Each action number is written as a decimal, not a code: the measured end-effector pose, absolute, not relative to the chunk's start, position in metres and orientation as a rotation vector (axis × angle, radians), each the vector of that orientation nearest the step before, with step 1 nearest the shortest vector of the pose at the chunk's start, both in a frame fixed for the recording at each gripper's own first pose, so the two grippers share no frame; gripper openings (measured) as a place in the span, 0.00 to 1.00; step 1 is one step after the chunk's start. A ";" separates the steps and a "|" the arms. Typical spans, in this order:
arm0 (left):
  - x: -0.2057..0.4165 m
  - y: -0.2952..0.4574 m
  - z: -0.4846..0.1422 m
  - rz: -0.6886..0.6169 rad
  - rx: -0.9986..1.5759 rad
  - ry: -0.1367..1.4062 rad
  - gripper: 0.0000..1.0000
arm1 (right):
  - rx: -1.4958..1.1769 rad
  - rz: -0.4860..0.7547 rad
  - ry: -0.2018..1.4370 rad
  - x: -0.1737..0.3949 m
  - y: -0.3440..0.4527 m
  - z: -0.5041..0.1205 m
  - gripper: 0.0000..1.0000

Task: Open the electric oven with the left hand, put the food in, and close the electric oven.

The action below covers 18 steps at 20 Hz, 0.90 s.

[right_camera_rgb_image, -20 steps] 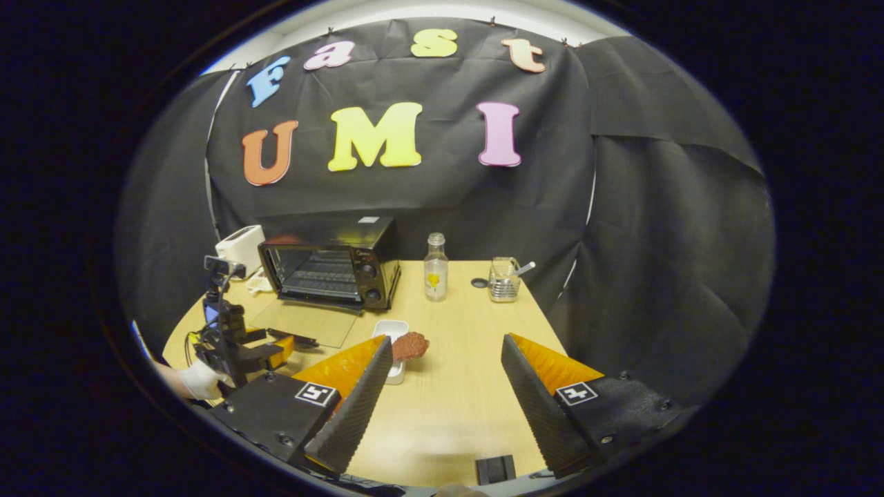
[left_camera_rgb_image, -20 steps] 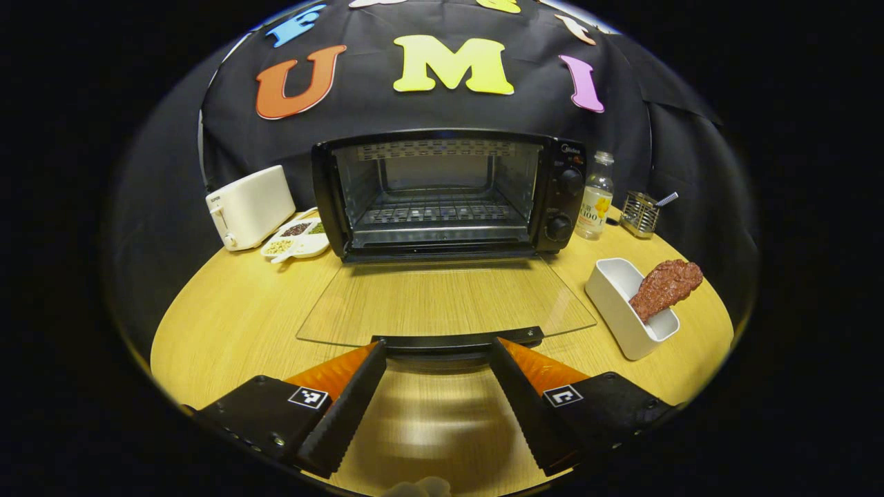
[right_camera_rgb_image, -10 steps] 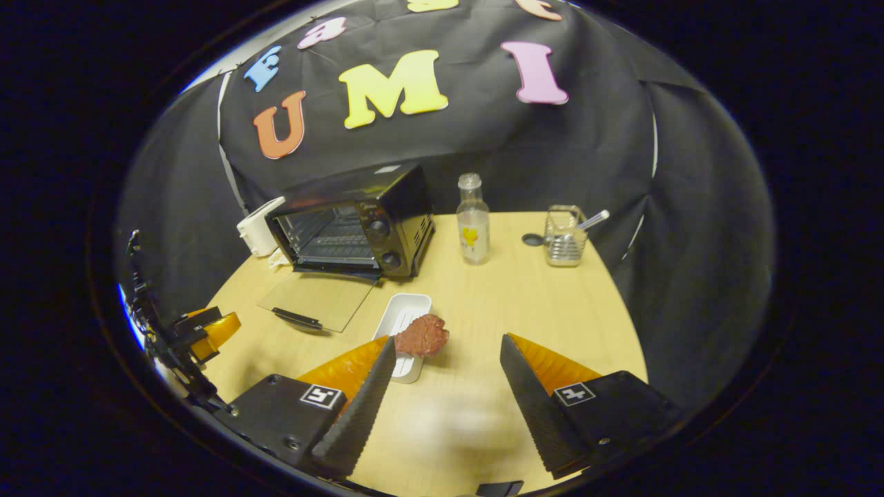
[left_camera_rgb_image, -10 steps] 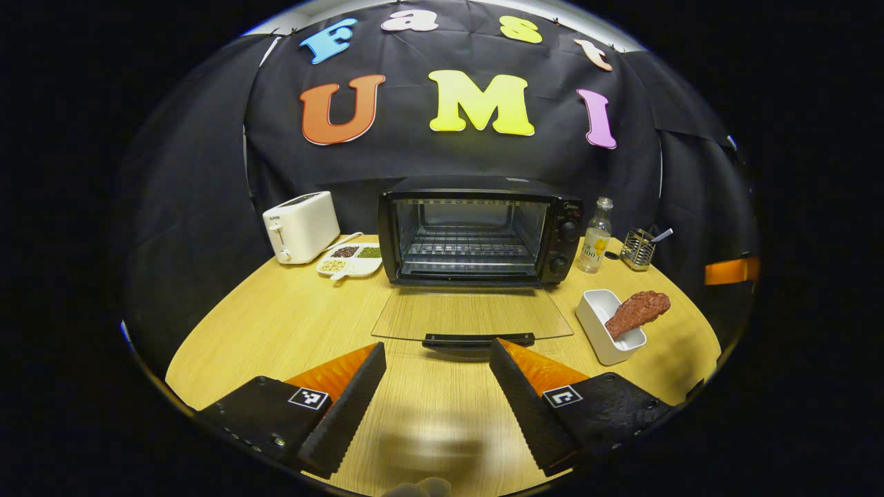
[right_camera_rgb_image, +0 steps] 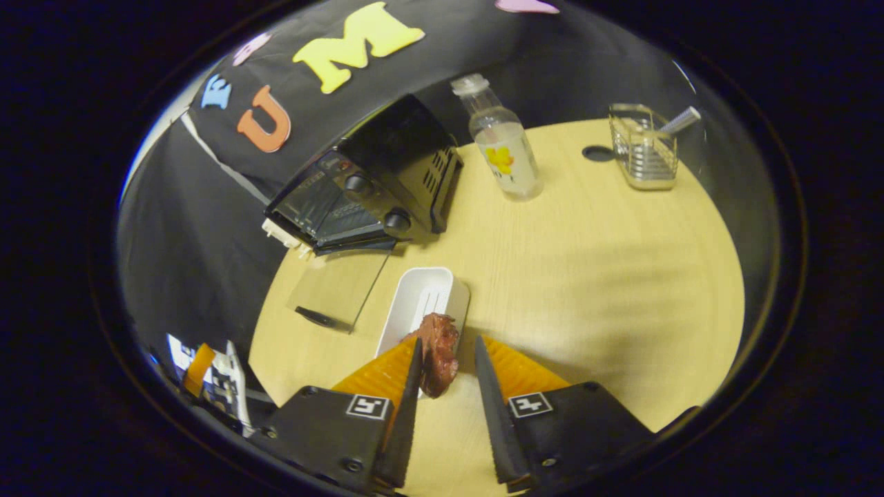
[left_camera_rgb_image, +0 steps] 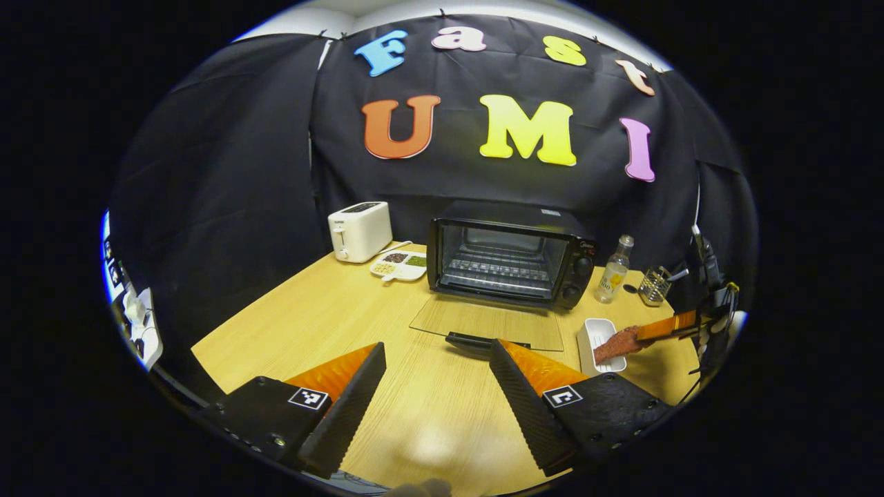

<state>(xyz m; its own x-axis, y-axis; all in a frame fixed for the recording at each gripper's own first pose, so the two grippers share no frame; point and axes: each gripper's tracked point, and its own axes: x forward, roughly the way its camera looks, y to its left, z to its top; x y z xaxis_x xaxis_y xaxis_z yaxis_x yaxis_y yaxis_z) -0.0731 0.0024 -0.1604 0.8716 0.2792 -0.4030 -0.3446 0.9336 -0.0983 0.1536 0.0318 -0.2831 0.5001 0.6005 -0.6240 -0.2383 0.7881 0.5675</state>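
Black cloth backs a round wooden table [left_camera_rgb_image: 324, 310]. Toward its far edge stands the electric oven [left_camera_rgb_image: 511, 261], its glass door [left_camera_rgb_image: 489, 324] folded down flat onto the tabletop (rack bare inside). Near the right edge, the food [right_camera_rgb_image: 438, 351], a reddish-brown piece, leans out of a white tray [right_camera_rgb_image: 421, 304]. The right gripper [right_camera_rgb_image: 445, 369] has its fingers drawn in on either side of it; whether both press on it I cannot tell. The left gripper [left_camera_rgb_image: 436, 366] hangs wide open over the near edge, holding nothing.

Matt wood-grain table [left_camera_rgb_image: 331, 324] — glossy glass oven door [left_camera_rgb_image: 487, 323], wire-metal caddy [right_camera_rgb_image: 642, 148].
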 end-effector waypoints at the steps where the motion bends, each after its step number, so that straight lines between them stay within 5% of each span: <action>1: -0.080 0.000 -0.160 0.340 -0.177 0.392 0.97 | 0.525 0.537 0.947 0.153 0.036 -0.283 0.36; 2: -0.086 0.000 -0.157 0.351 -0.174 0.389 0.97 | 0.600 0.533 0.983 0.154 0.038 -0.284 0.21; 7: -0.111 0.008 -0.142 0.405 -0.138 0.382 0.97 | 0.682 0.545 1.020 0.151 0.036 -0.283 0.16; 18: -0.162 0.032 -0.124 0.323 -0.159 0.328 0.97 | 0.723 0.513 0.746 0.092 0.081 -0.187 0.14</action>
<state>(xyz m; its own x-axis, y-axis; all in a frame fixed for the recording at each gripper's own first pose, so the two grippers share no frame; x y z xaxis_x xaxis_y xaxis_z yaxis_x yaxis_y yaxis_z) -0.1616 0.0319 -0.1240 0.8962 0.2844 -0.3406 -0.3354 0.9367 -0.1005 0.0919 0.0805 -0.1874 0.6341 0.6468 -0.4238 -0.1651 0.6486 0.7430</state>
